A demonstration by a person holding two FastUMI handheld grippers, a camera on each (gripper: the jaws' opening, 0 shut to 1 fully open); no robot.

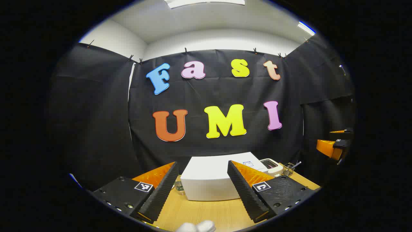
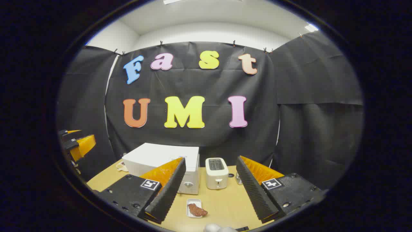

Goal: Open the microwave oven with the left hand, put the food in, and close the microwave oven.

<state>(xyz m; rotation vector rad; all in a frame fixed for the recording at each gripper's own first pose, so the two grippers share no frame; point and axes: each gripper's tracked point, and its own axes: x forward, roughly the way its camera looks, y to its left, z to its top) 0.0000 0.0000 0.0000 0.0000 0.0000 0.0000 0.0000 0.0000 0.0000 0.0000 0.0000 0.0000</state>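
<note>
A white microwave oven [image 1: 212, 178] [image 2: 162, 159] stands shut at the back of the wooden table [image 1: 206, 212]. In the right gripper view a small white dish [image 2: 194, 207] with a brown piece of food [image 2: 197, 210] lies on the table in front of it. My left gripper [image 1: 202, 199] is open, held above the table short of the microwave, nothing between its fingers. My right gripper [image 2: 209, 201] is open too, hovering just behind the dish. Each view catches the other gripper at its edge, the right gripper [image 1: 334, 146] and the left gripper [image 2: 75, 145].
A white toaster [image 2: 216, 173] [image 1: 271, 165] stands to the right of the microwave. A small glass jar [image 1: 179, 187] sits left of the microwave, and a wire holder with a utensil [image 1: 289, 168] sits beyond the toaster. White rounded objects [image 1: 196, 227] lie at the near table edge.
</note>
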